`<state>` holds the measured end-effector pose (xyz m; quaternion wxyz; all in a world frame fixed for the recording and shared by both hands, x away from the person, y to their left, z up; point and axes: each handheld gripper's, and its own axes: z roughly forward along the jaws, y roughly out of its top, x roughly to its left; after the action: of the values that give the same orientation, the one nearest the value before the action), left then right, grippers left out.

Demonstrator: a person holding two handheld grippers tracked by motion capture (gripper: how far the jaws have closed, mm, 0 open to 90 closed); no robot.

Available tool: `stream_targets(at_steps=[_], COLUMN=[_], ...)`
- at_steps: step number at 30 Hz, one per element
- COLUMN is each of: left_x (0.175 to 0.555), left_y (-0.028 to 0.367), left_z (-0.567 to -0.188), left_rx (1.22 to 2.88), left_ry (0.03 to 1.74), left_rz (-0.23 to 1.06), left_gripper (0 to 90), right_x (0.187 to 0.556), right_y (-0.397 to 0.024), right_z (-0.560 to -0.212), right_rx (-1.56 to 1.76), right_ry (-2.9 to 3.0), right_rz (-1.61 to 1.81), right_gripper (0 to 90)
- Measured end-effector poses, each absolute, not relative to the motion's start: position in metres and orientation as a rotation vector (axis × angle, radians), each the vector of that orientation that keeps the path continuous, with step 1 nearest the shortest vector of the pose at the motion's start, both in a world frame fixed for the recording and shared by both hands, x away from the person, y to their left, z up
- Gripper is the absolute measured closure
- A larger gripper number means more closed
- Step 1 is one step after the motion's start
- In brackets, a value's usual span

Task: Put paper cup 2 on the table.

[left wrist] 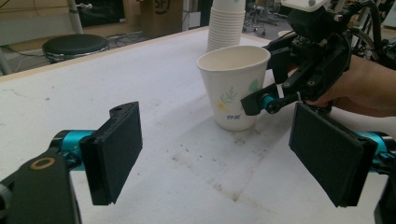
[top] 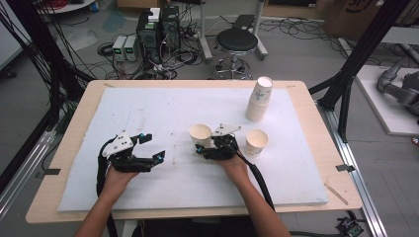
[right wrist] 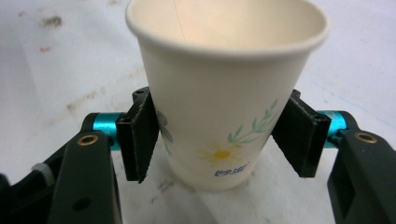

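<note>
A white paper cup (top: 200, 132) with a flower print stands upright on the white foam mat (top: 148, 108). My right gripper (top: 201, 141) reaches it from the right, one black pad against each side of its lower half. The right gripper view shows the cup (right wrist: 224, 84) close up between the right gripper's (right wrist: 217, 135) pads, its base on the mat. My left gripper (top: 154, 147) rests to the left, open and empty. From the left gripper (left wrist: 219, 154) view, the cup (left wrist: 233, 88) stands ahead with the right gripper (left wrist: 261, 79) around it.
A second single paper cup (top: 256, 142) stands just right of my right hand. A tall stack of cups (top: 260, 98) stands farther back right, also seen as the stack (left wrist: 226, 23). Beyond the table are a black stool (top: 237, 42), cables and equipment.
</note>
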<state>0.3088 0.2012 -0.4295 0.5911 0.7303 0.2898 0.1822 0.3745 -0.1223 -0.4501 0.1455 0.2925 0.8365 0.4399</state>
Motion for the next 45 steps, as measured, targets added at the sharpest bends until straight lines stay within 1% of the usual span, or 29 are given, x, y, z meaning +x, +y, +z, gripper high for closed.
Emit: stream_targets(at_steps=[6,7,10,17,28,38,45], left_x=[0.309,0.309,0.309,0.311,0.311,0.308,0.305], left_y=[0.2,0.2,0.2,0.2,0.199,0.198,0.199], left_z=[-0.43,-0.43,-0.43,-0.431,-0.429,-0.423,-0.418], left_rx=[1.704,1.706,1.704,1.698,1.672,1.62,1.609], left_ry=[0.676,0.676,0.678,0.696,0.706,0.694,0.683], left_rz=[0.422,0.42,0.415,0.419,0.42,0.437,0.45], left_gripper=[17.4,17.4,17.4,17.0,16.8,16.8,16.8], right_x=[0.372,0.372,0.371,0.358,0.33,0.301,0.289], right_y=[-0.126,-0.127,-0.13,-0.142,-0.177,-0.226,-0.254], right_z=[-0.452,-0.452,-0.452,-0.445,-0.423,-0.398,-0.394], right_rx=[0.839,0.835,0.864,0.832,0.797,0.744,0.799], right_ry=[2.421,2.426,2.442,2.475,2.405,2.257,2.205], right_rz=[1.229,1.236,1.23,1.2,1.292,1.364,1.34], right_gripper=[31.8,30.2,21.4,21.1,21.1,21.1,21.1])
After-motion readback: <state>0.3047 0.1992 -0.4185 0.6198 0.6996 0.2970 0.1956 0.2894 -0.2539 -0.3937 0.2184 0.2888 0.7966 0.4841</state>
